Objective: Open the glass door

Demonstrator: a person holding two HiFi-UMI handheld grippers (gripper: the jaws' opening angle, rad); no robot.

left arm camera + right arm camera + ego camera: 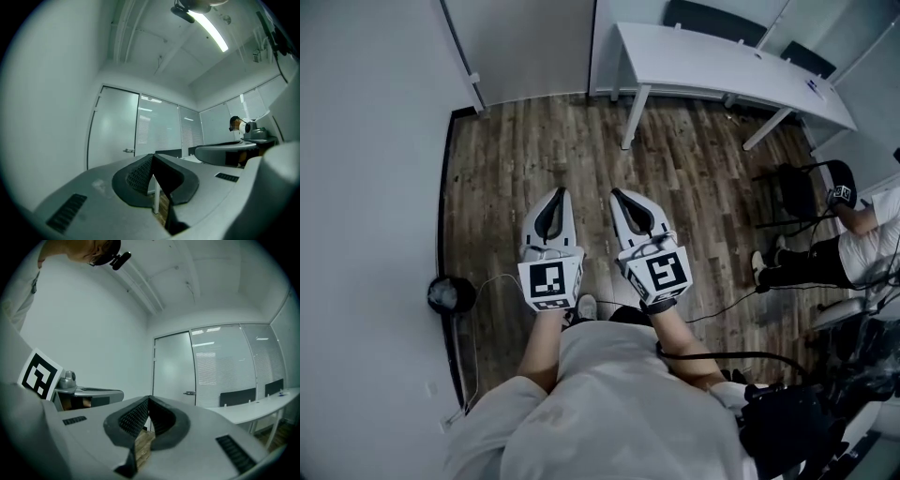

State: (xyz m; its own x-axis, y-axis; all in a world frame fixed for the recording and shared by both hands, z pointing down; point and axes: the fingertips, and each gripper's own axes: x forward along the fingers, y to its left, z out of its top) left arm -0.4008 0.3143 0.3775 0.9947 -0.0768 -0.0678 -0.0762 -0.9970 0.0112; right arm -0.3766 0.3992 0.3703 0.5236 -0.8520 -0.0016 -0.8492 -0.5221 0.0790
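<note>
L hand-held gripper (562,192) and R hand-held gripper (616,193) are out in front of me, side by side, pointing level above the wood floor (516,159). L jaws are fully closed, pads meeting, nothing betw. them. R is the same: closed and empty. The frosted glass door (174,366) is straight ahead at the far wall and looks shut, w/ its lever handle (189,393) at the right edge, well apart from both tips. A white desk (722,70) stands right of it.

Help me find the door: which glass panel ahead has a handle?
The leftmost panel, plain frosted, beside the white wall; its handle sits at its right edge. The panels to its right show slatted blinds and no handle.
</note>
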